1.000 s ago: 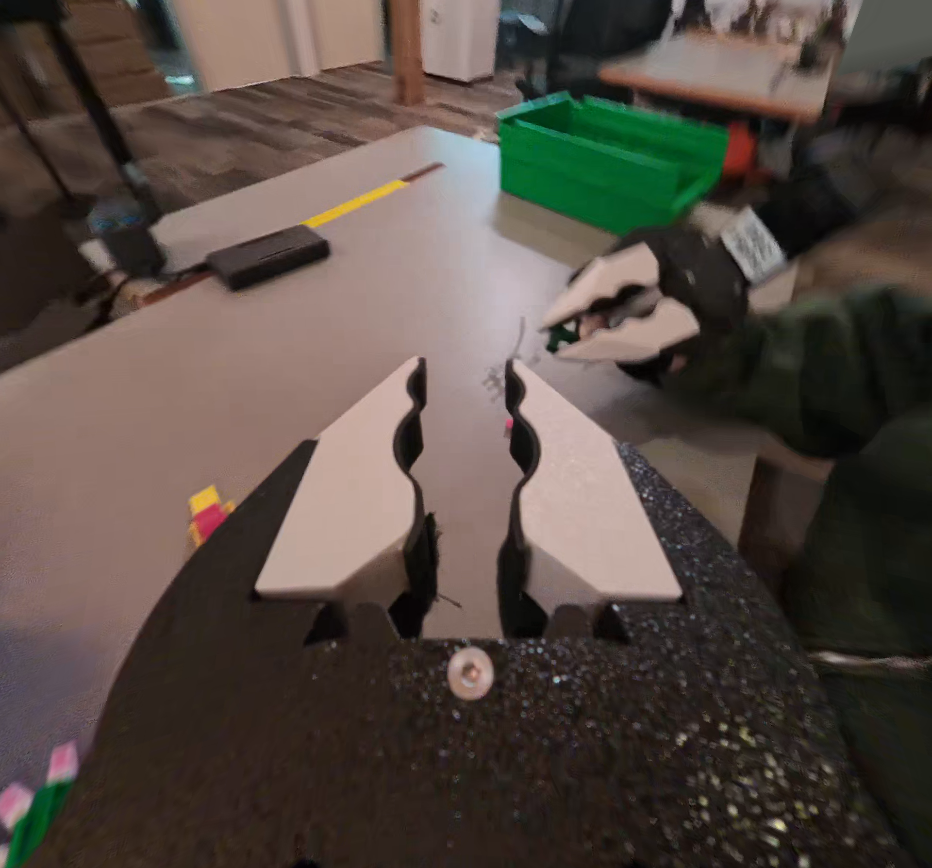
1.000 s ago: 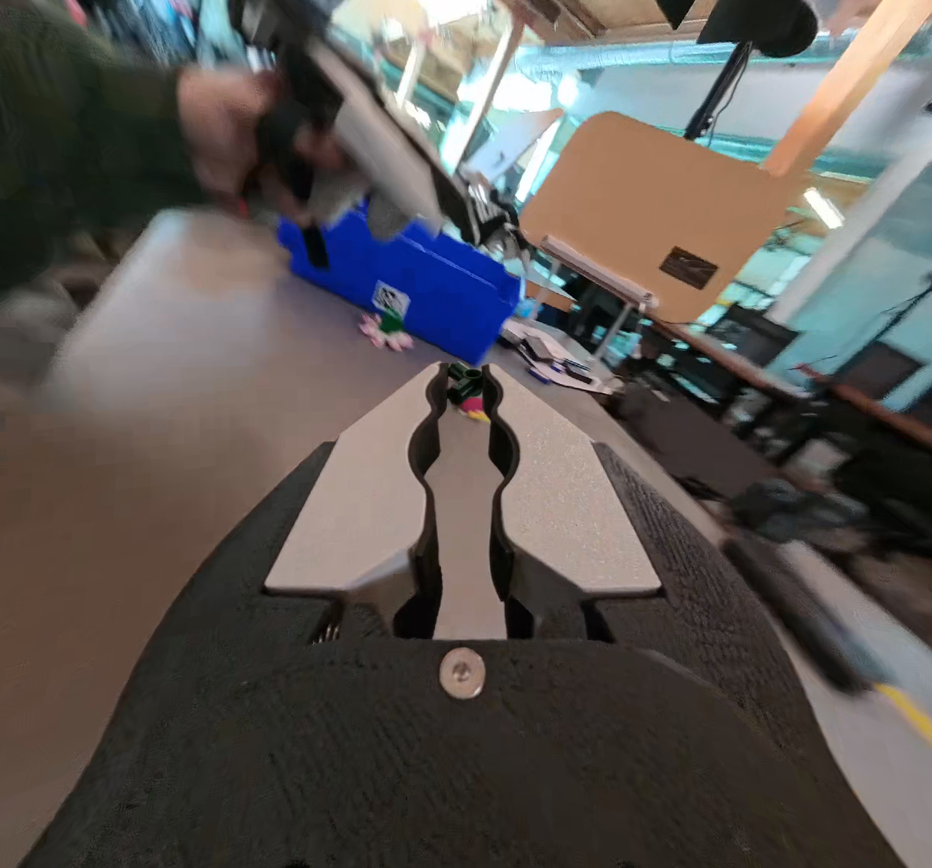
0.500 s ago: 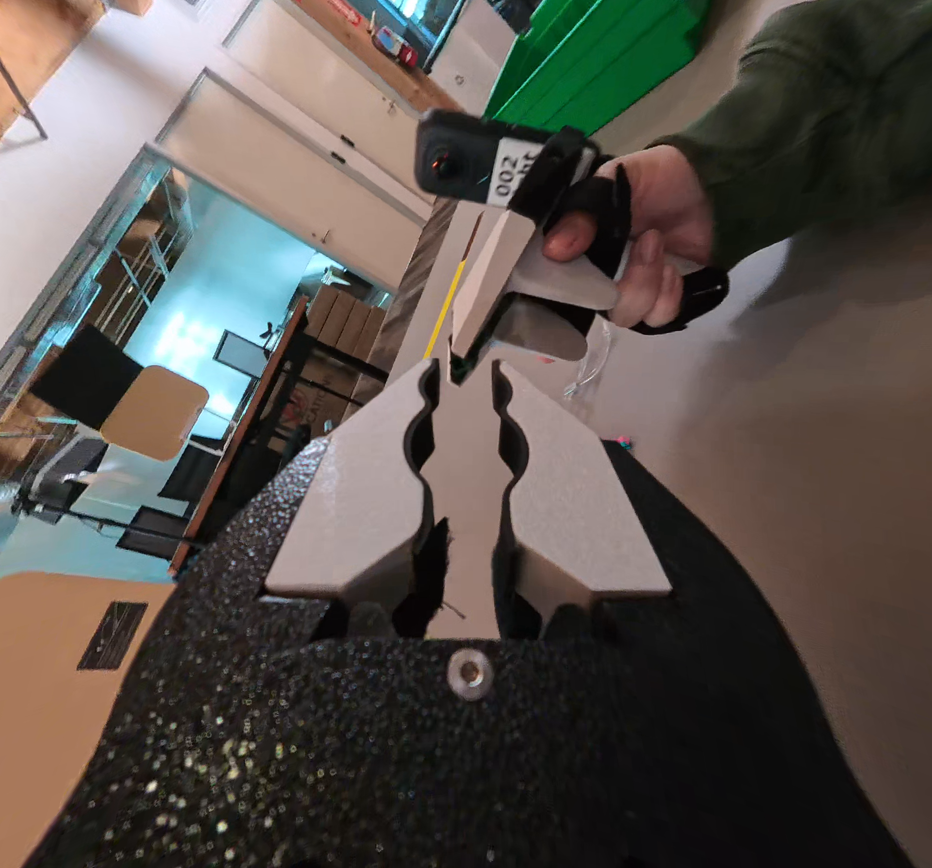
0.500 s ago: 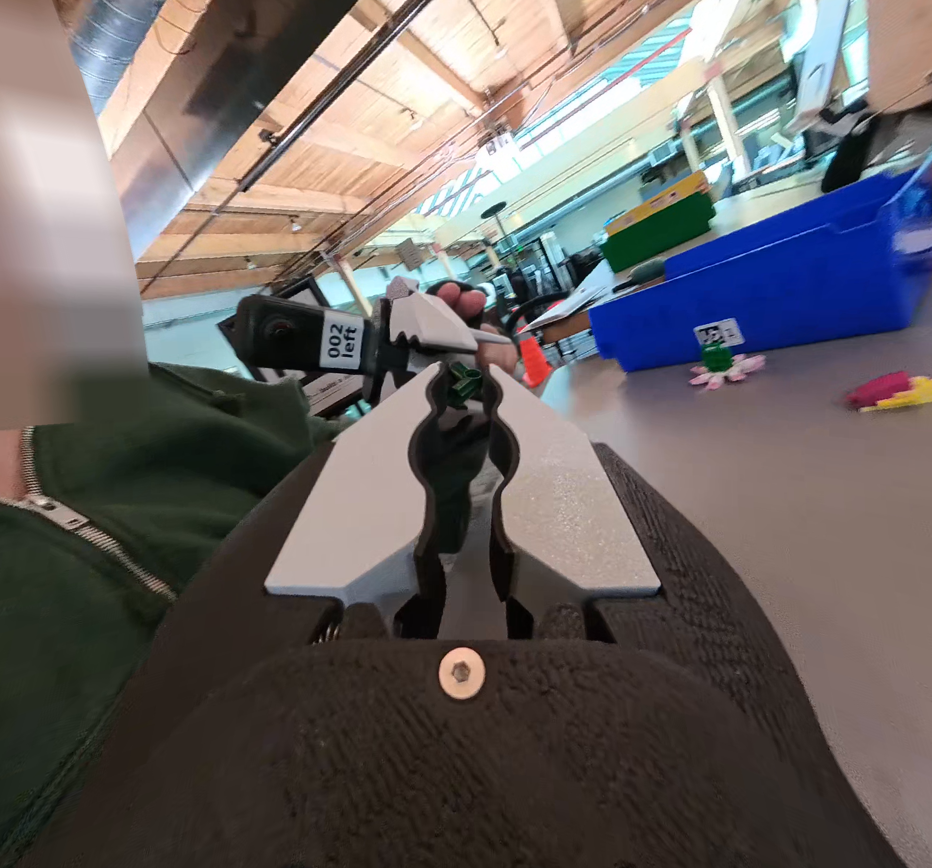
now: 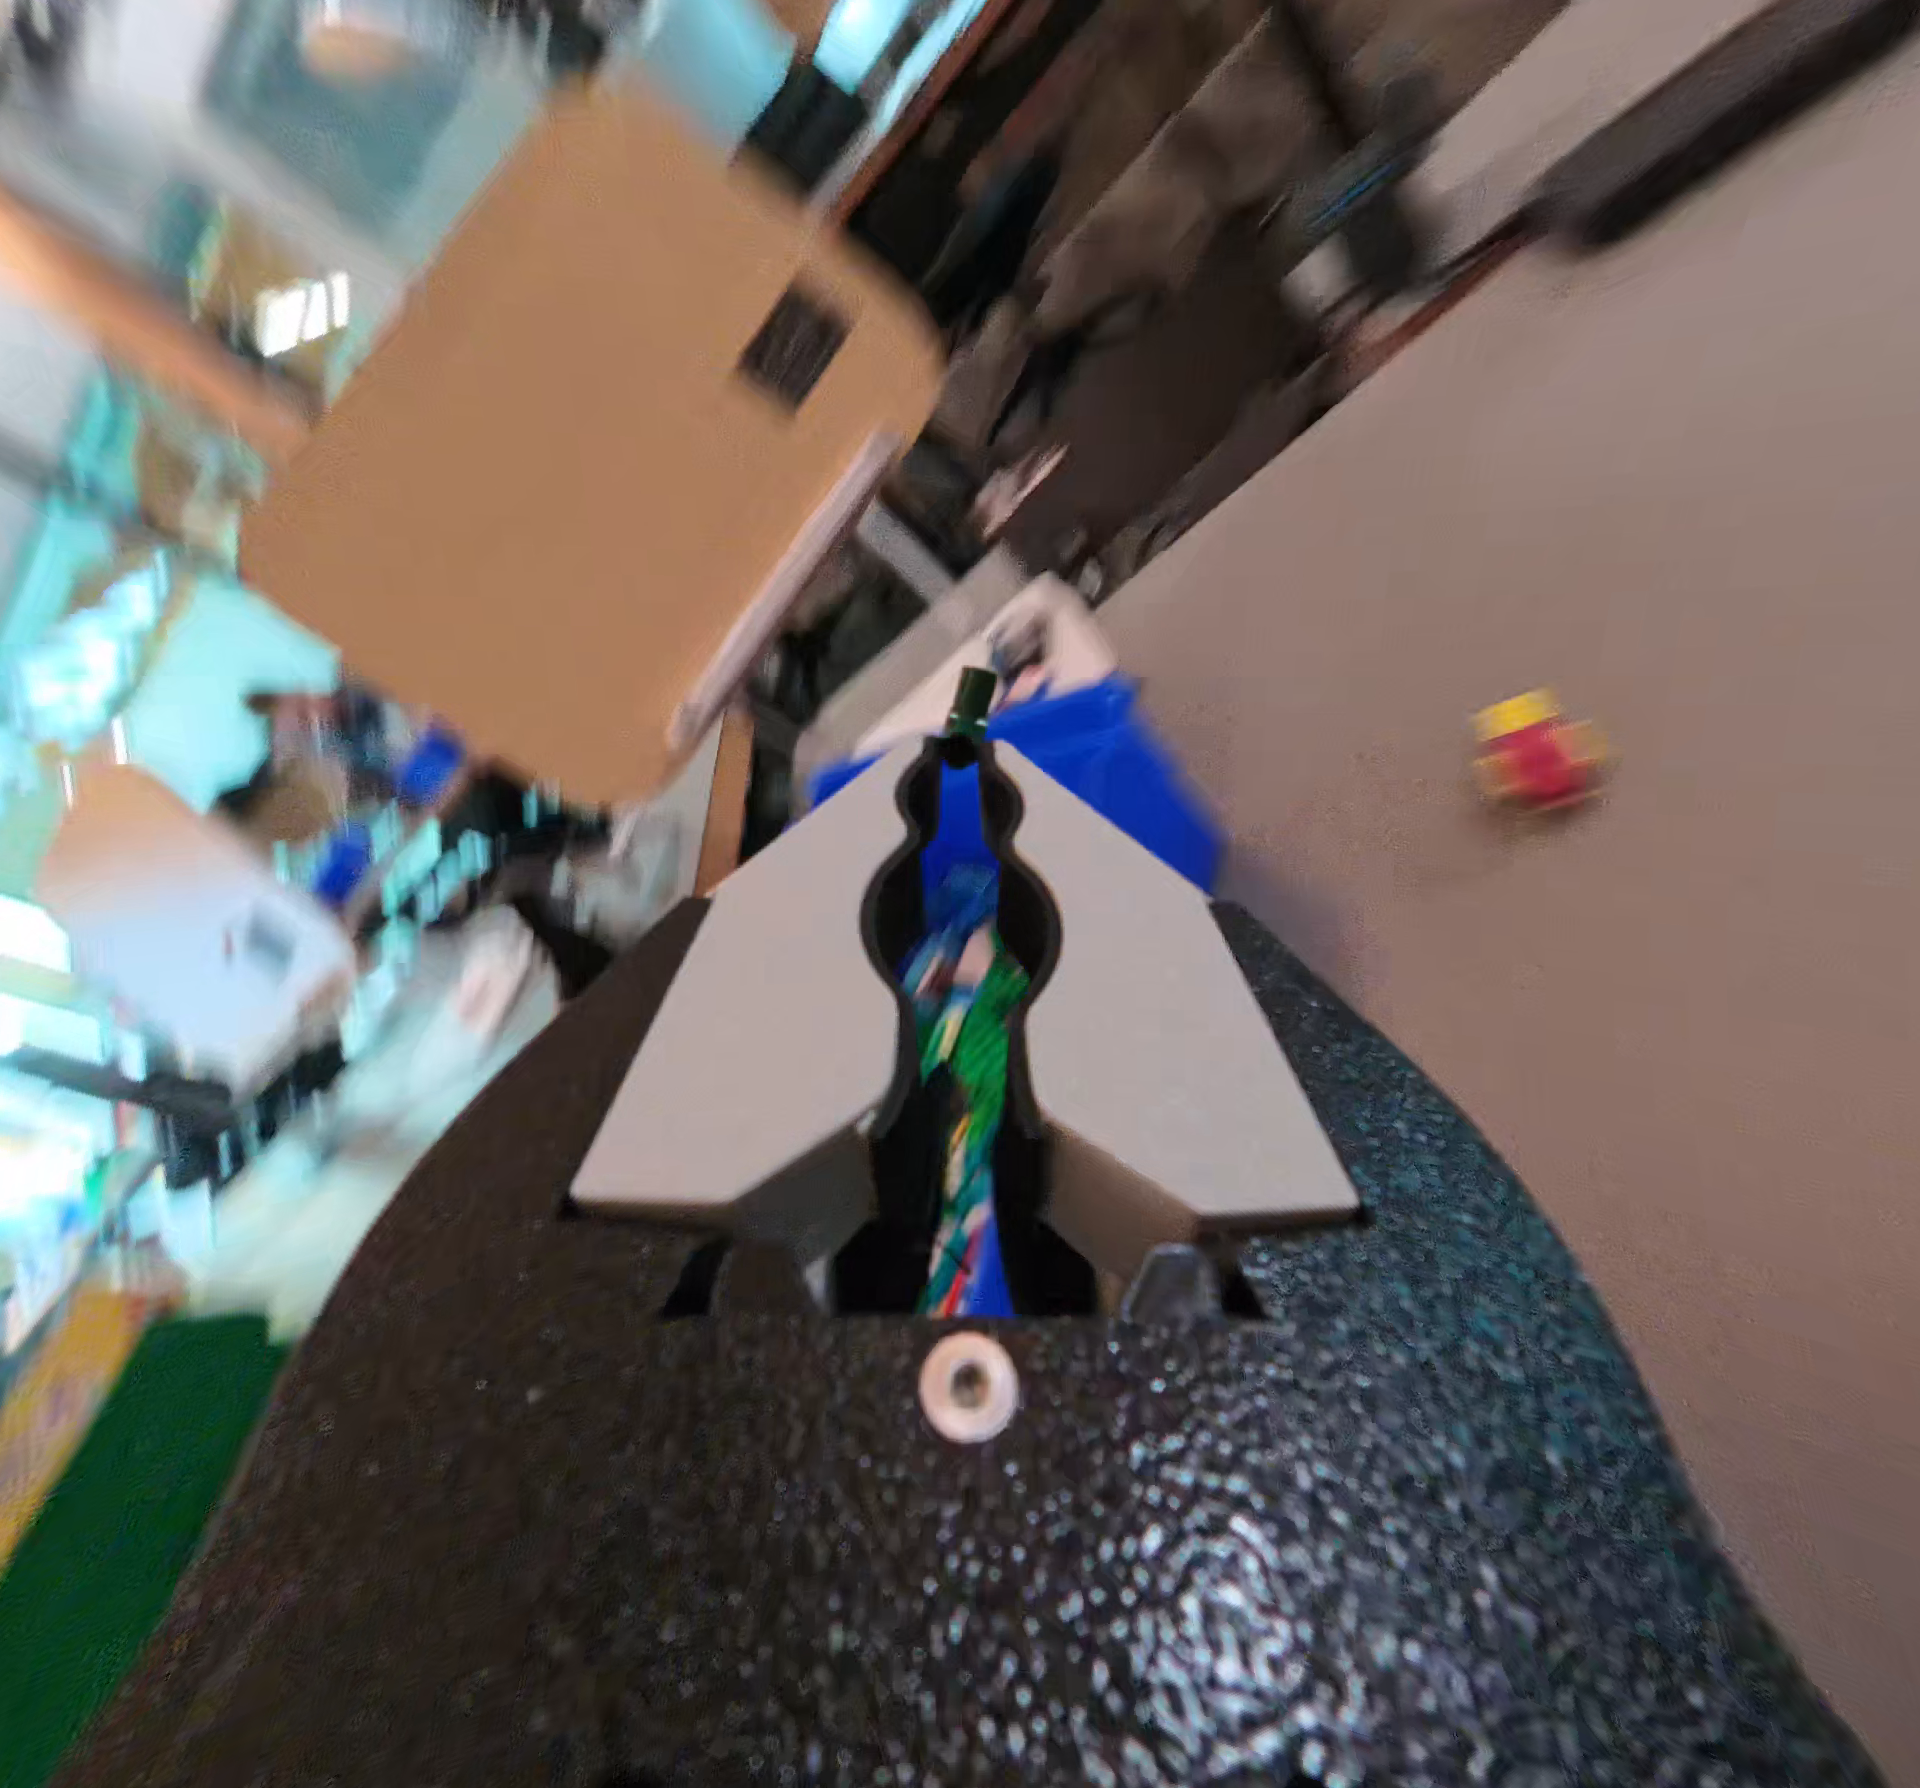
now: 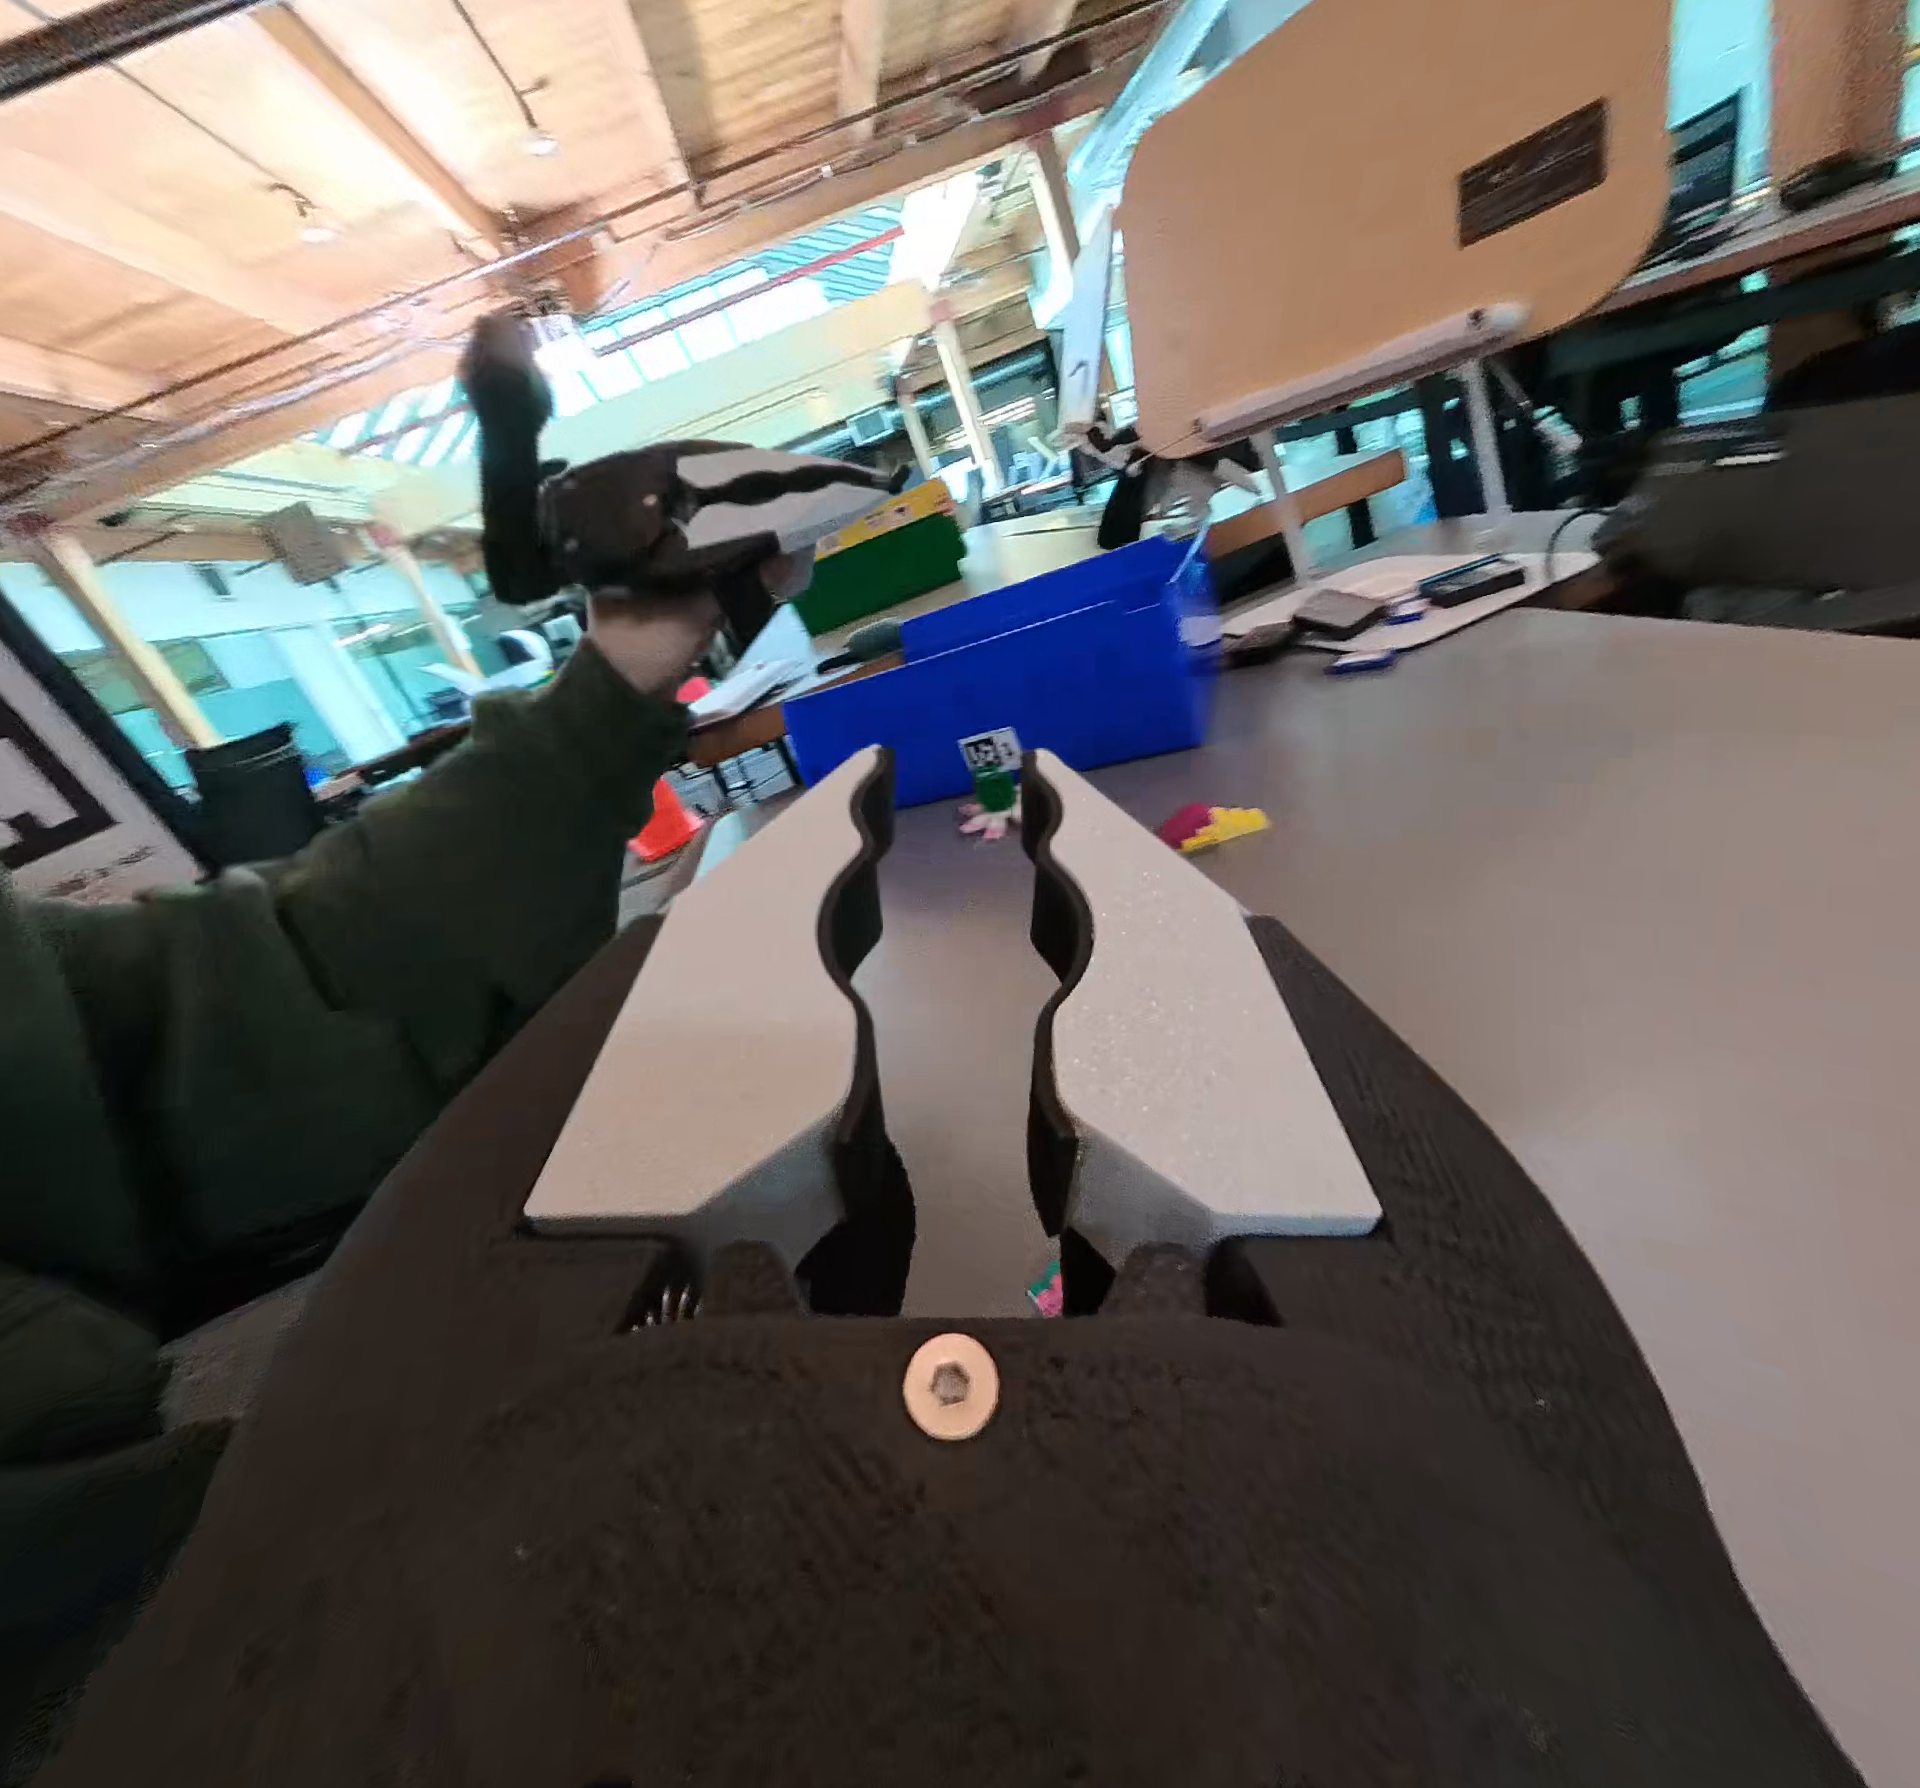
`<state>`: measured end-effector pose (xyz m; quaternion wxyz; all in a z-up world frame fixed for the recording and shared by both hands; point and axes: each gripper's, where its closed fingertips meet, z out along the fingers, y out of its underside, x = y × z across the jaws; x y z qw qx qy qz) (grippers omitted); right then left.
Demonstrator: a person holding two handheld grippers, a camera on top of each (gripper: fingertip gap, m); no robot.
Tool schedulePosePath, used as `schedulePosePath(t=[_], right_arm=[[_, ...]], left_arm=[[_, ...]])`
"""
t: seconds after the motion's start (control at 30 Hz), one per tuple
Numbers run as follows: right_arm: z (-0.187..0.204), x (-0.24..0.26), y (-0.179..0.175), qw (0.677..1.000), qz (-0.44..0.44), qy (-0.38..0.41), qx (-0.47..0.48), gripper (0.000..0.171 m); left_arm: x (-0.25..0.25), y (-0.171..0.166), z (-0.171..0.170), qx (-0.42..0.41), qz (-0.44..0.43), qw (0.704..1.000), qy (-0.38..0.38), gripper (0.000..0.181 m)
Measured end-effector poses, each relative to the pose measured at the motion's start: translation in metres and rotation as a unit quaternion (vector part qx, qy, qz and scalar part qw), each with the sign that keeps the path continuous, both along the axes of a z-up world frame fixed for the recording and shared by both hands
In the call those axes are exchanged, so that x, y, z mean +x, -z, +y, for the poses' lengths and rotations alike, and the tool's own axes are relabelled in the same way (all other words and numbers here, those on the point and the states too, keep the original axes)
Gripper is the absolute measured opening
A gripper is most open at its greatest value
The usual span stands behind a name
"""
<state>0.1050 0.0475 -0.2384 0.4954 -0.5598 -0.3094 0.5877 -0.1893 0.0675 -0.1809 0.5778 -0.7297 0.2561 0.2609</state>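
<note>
Pinching a small dark green piece at its very tips, left gripper raised over the grey table, right gripper empty, jaws spread, blue bin beyond them, pink-and-green flower piece just ahead, red-and-yellow blocks to its right.

The left tool is pinching a small dark green stud-like plastic piece at its very tips, the piece sticking out past the closed jaws, raised above the grey bench. The right tool is hovering low over the bench with its jaws standing apart and nothing between them. Ahead of it, a small green block on pink petal-shaped pieces is sitting upright on the bench, just in front of a blue plastic bin. A red and yellow brick cluster is lying nearby to its right.
</note>
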Motion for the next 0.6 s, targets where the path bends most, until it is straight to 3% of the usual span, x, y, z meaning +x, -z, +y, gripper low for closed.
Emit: schedulePosePath(t=[0.13, 0.17, 0.27, 0.33, 0.43, 0.53, 0.6], right_arm=[[0.012, 0.005, 0.005, 0.997, -0.035, 0.064, 0.029, 0.019], [0.015, 0.007, 0.006, 0.995, -0.046, 0.081, 0.04, 0.019], [0.016, 0.009, 0.004, 0.992, -0.054, 0.099, 0.064, 0.018], [0.015, 0.009, 0.003, 0.991, -0.055, 0.1, 0.068, 0.017], [0.014, 0.008, 0.005, 0.991, -0.061, 0.102, 0.069, 0.016], [0.015, 0.009, 0.003, 0.99, -0.059, 0.108, 0.071, 0.016], [0.015, 0.01, 0.003, 0.99, -0.057, 0.108, 0.071, 0.016]], left_arm=[[-0.143, 0.012, 0.019, -0.066, -0.064, 0.981, -0.172, 0.005], [-0.165, 0.022, 0.018, -0.098, -0.074, 0.971, -0.207, 0.013], [-0.195, 0.054, 0.011, -0.182, -0.127, 0.935, -0.277, 0.074], [-0.201, 0.067, 0.007, -0.207, -0.154, 0.92, -0.295, 0.076], [-0.196, 0.066, 0.008, -0.192, -0.189, 0.92, -0.286, 0.08], [-0.154, 0.053, 0.016, -0.165, -0.231, 0.935, -0.21, 0.084], [-0.089, 0.046, 0.022, -0.16, -0.246, 0.953, -0.076, 0.053]])
